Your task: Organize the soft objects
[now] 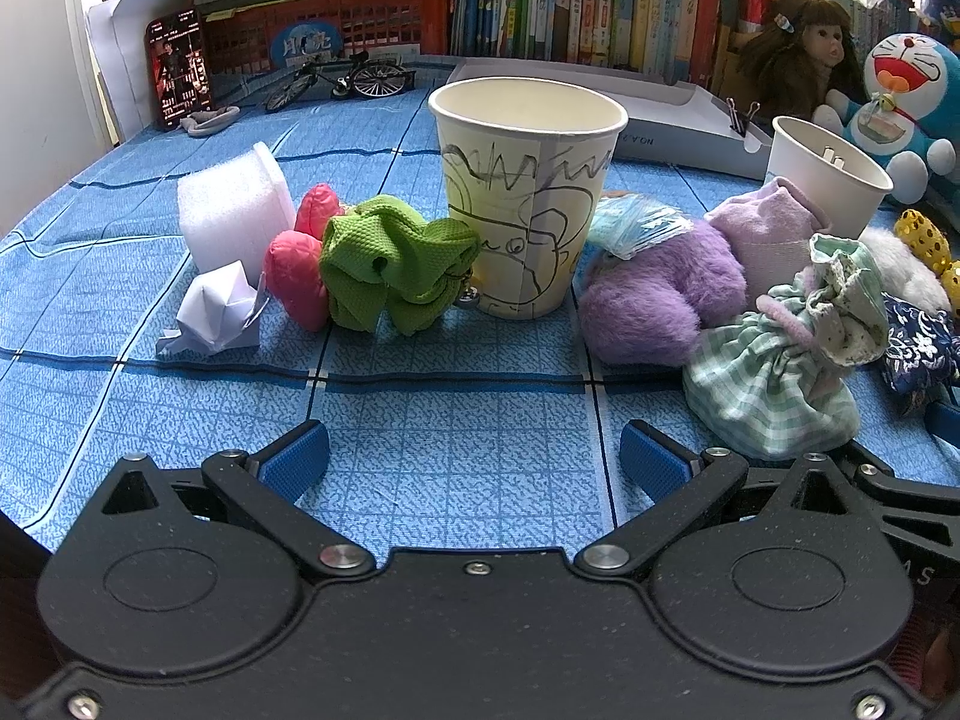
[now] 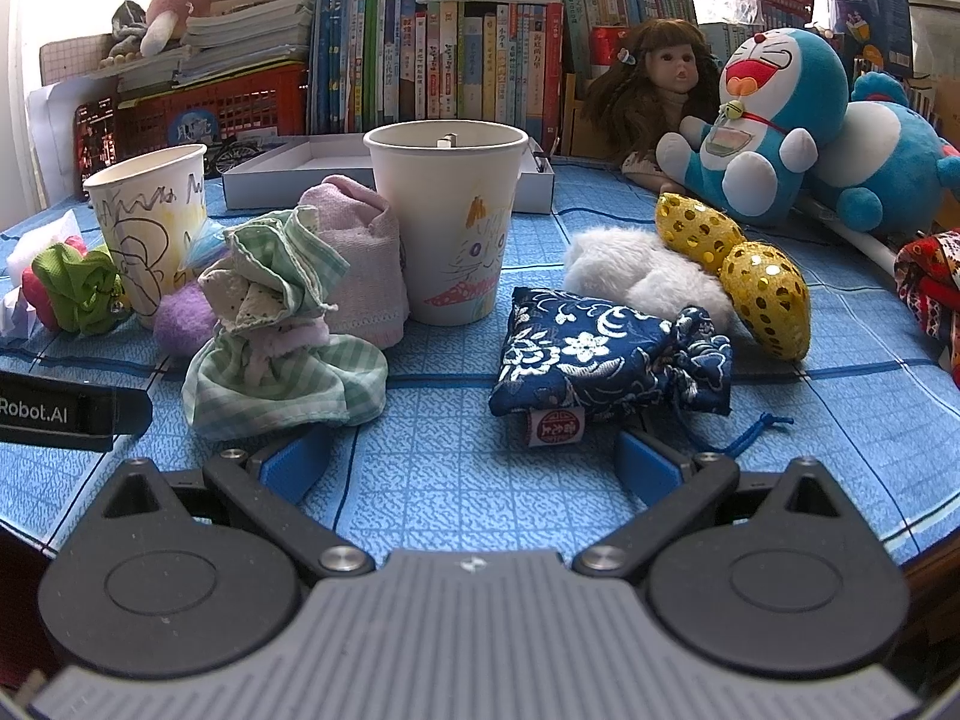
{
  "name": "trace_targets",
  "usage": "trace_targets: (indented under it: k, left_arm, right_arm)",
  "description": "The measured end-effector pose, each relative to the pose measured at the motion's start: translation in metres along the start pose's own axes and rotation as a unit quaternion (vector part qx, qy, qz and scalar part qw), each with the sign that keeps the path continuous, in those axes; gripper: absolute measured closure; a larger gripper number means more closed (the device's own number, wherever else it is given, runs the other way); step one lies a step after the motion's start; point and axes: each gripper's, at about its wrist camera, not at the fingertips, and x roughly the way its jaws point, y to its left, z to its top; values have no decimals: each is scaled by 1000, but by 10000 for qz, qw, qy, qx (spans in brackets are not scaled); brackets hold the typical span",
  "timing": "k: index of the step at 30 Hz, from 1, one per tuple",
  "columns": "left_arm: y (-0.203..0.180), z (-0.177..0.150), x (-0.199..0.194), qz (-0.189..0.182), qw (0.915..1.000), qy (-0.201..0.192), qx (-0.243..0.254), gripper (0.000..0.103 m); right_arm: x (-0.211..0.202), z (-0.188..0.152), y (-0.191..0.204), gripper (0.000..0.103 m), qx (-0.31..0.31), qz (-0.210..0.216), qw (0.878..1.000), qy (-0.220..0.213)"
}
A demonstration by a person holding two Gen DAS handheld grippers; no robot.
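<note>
Soft things lie in a row on the blue cloth: foam, green scrunchie, purple plush, checked pouch, navy pouch. Two cups stand among them. Left gripper and right gripper gape empty. Books behind.

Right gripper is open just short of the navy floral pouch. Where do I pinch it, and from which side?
Pinch the navy pouch across its padded body near the red label, coming straight in from the front with the right gripper. That near edge faces the open jaws; the gathered neck points right, and its cord looks too thin to grip.
</note>
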Motion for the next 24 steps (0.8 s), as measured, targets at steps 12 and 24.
trace_targets:
  k: [12, 24]
  left_arm:
    - [2, -5, -2, -141, 9997, -89, 151, 0]
    - [9, -12, 1, -396, 9974, -421, 422, 0]
  right_arm:
    - [-2, -7, -2, 0, -37, 66, 9997, -238]
    - [-15, -8, 1, 0, 9, 955, 9925, -759]
